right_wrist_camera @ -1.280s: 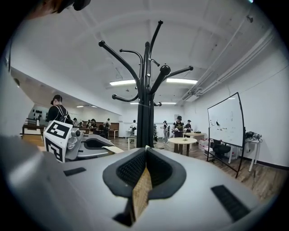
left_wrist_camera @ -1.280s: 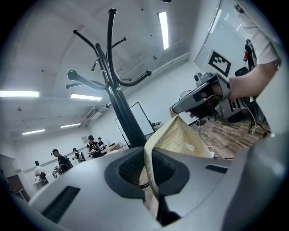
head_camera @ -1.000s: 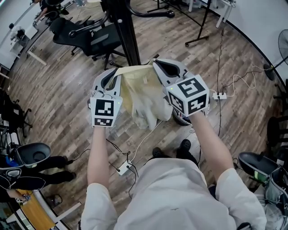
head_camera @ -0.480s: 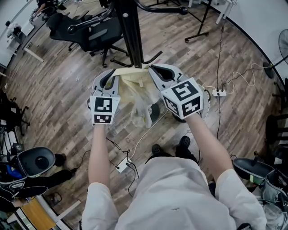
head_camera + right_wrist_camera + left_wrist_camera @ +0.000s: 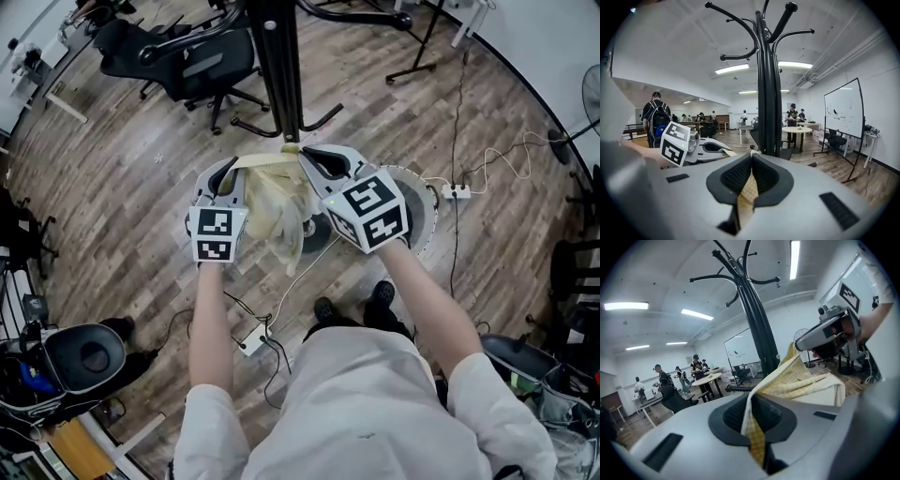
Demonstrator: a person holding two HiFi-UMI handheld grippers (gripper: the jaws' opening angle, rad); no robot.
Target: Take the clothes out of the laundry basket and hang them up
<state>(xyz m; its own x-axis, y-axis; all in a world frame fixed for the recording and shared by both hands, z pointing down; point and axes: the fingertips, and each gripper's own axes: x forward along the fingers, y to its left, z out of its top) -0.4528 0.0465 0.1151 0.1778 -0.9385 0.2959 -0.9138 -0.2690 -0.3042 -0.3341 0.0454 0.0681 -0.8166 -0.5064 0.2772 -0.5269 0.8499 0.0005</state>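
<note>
We hold both forearms out ahead of us, bare below short white sleeves, the left arm (image 5: 208, 328) straight and the right arm (image 5: 427, 300) angled inward. Our left gripper (image 5: 230, 167) and right gripper (image 5: 305, 153) sit close together at about one height, tips converging. Each pair of jaws is closed, pinching an edge of the yellow cloth (image 5: 272, 202) between its pads.

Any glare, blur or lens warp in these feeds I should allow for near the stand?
Head view: sharp, evenly lit, floor planks bow toward the edges. Left gripper view: heavy fisheye, black corners, ceiling lights blown out, yellow cloth clear. Right gripper view: same fisheye, coat stand crisp and unglared, whiteboard edge curved.
</note>
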